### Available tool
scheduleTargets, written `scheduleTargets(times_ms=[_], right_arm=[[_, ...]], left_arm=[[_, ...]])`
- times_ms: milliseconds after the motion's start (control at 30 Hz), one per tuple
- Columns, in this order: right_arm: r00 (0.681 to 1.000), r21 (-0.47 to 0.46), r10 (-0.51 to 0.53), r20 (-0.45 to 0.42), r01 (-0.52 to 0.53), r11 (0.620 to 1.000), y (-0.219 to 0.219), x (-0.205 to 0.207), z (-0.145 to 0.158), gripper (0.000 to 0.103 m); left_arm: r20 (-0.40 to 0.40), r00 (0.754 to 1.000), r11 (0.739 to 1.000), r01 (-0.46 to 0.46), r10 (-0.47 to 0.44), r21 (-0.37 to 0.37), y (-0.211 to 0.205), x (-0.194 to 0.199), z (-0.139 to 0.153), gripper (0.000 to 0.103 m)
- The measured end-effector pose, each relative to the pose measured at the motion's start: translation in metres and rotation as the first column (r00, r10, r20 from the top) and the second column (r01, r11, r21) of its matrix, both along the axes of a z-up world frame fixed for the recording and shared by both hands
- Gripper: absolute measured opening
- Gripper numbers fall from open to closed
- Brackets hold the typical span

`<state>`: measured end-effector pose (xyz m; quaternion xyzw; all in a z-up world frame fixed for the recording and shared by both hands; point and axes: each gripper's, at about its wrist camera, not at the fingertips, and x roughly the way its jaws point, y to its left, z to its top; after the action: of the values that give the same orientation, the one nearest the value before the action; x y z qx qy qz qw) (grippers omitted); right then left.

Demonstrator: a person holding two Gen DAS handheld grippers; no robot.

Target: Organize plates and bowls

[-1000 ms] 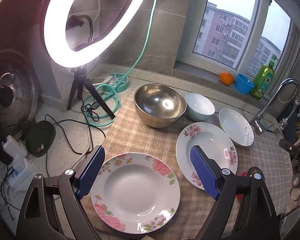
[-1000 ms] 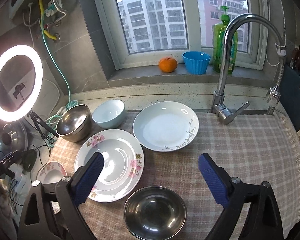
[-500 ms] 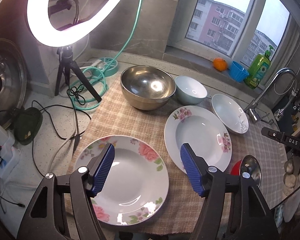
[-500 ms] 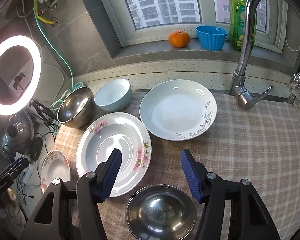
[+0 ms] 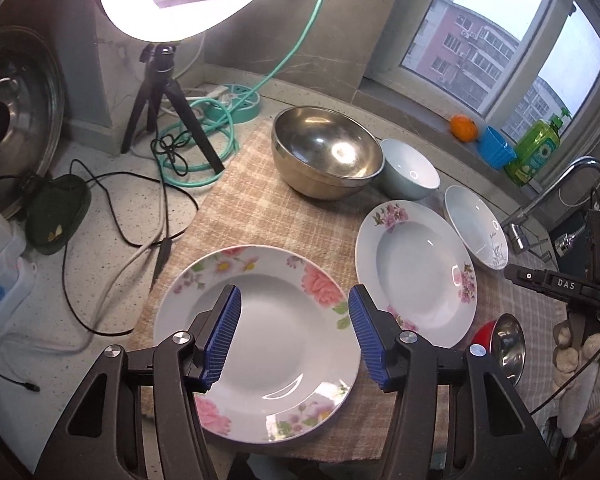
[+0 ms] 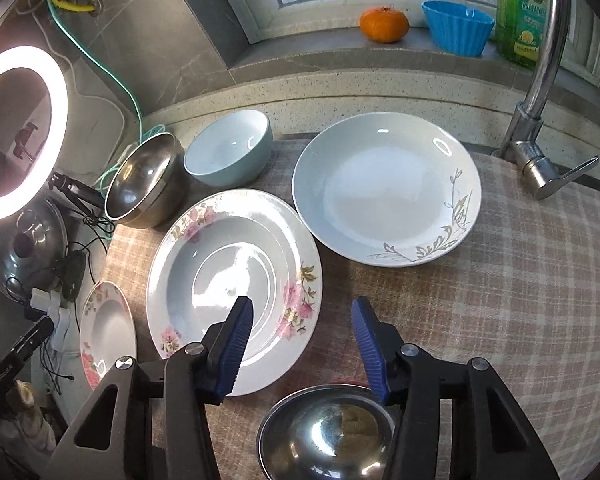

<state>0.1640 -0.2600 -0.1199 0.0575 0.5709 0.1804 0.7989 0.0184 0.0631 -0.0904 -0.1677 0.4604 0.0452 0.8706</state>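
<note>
My left gripper (image 5: pixel 294 334) is open and empty, hovering over a white plate with pink roses (image 5: pixel 268 280) at the cloth's near left. My right gripper (image 6: pixel 302 350) is open and empty, above the right rim of a pink-flowered plate (image 6: pixel 220 256) and just behind a small steel bowl (image 6: pixel 328 436). A pale plate with a leaf sprig (image 6: pixel 384 188), a light blue bowl (image 6: pixel 228 148) and a large steel bowl (image 6: pixel 140 184) stand farther back. The left wrist view also shows the large steel bowl (image 5: pixel 324 156) and the pink-flowered plate (image 5: pixel 416 268).
A checked cloth (image 6: pixel 520 300) covers the counter. A faucet (image 6: pixel 540 128) stands at the back right. A ring light on a tripod (image 5: pixel 168 76), cables (image 5: pixel 140 208) and a pot lid (image 5: pixel 12 120) crowd the left. An orange (image 6: pixel 384 24), blue cup and soap bottle sit on the sill.
Both grippers have narrowed their opening but stay open. The left one has moved in lower over the rose plate. The right one has moved forward and down toward the pink-flowered plate.
</note>
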Motion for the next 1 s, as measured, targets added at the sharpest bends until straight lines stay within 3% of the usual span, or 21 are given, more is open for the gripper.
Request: scheduleTargets(times_ms=[233,400,567,833,1000], right_arm=[[0.995,0.022,-0.021,-0.095,0.023,0.999,-0.002,0.019,-0.02,0.042],[0.987,0.03,-0.018,-0.16,0.023,0.999,-0.003,0.028,-0.033,0.035],[0.973,0.048,-0.033,-0.228,0.045,0.998,-0.003,0.038,-0.043,0.032],[0.964,0.026,-0.028,-0.265,0.036,0.999,0.001,0.047,-0.056,0.031],[0.959,0.021,-0.025,-0.282,0.033,0.999,0.0,0.048,-0.06,0.031]], left_arm=[[-0.041,0.992,0.992,0.119,-0.12,-0.03,-0.024,0.038,-0.015,0.047],[-0.098,0.983,0.985,0.15,-0.158,-0.085,-0.028,0.067,-0.03,0.04],[-0.162,0.965,0.974,0.187,-0.206,-0.126,-0.034,0.092,-0.043,0.04],[-0.212,0.956,0.972,0.171,-0.204,-0.161,-0.03,0.116,-0.059,0.04],[-0.225,0.954,0.975,0.171,-0.2,-0.144,-0.027,0.123,-0.063,0.04]])
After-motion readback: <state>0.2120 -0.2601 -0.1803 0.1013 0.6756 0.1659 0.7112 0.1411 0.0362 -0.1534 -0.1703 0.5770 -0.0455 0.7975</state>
